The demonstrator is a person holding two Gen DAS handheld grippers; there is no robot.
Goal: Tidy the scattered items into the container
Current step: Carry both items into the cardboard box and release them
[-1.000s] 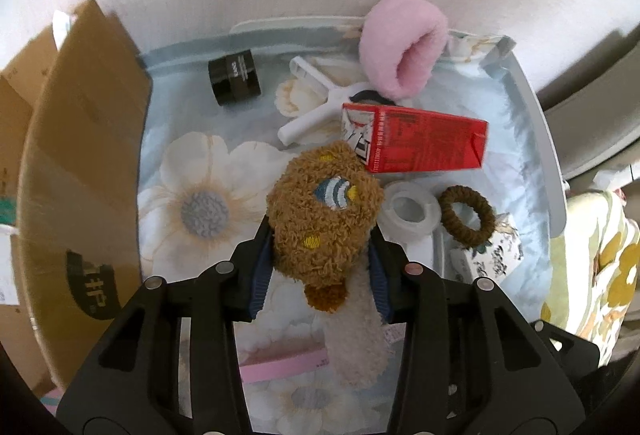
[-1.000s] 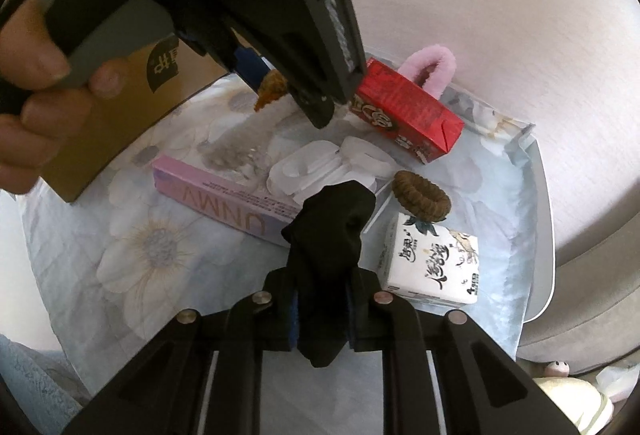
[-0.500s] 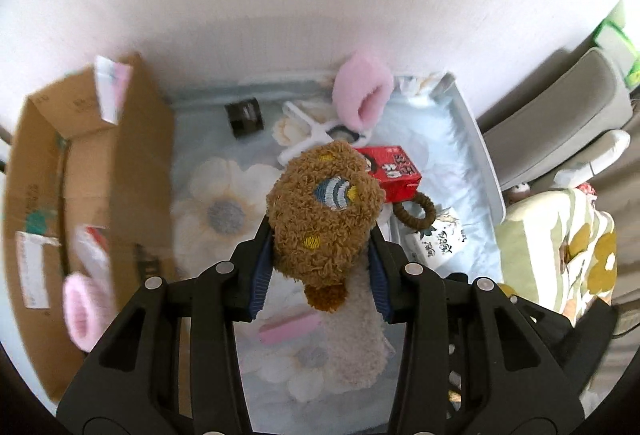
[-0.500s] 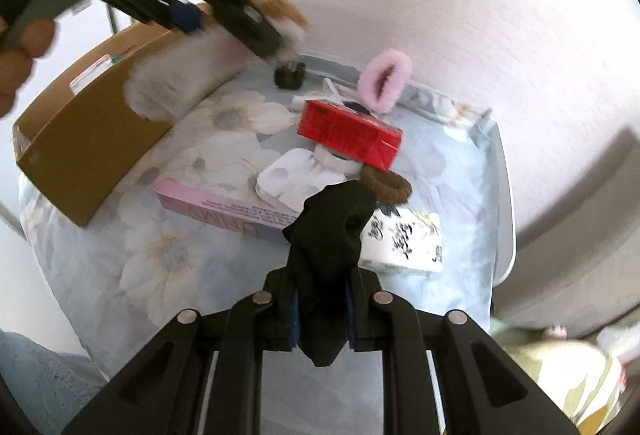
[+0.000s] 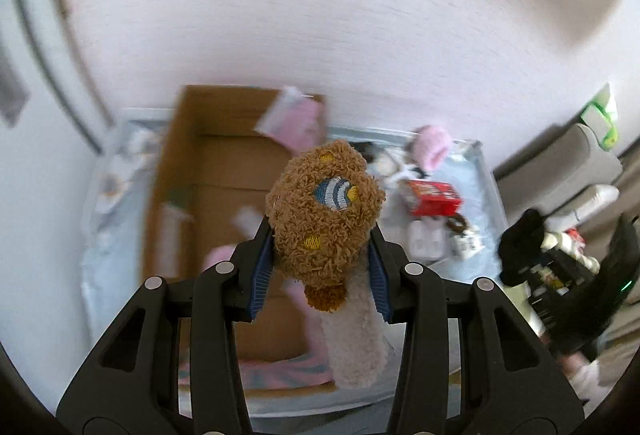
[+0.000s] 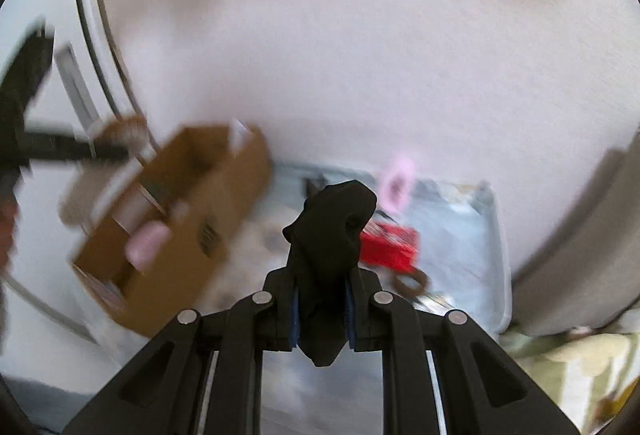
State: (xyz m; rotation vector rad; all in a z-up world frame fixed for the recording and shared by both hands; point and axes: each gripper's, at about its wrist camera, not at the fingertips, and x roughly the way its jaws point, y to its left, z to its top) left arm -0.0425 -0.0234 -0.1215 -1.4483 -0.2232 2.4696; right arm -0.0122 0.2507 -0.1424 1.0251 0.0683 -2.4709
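While both arms ride high above the box, I have my left gripper clamped on the plush, gripped at its middle so the pale tail hangs clear below the fingers. It hangs over the box's right edge, I judge ready to drop inside. My right gripper pinches the black cloth narrow between its pads, held to the right of the box. The red carton and pink scrunchie lie right of the box, waiting.
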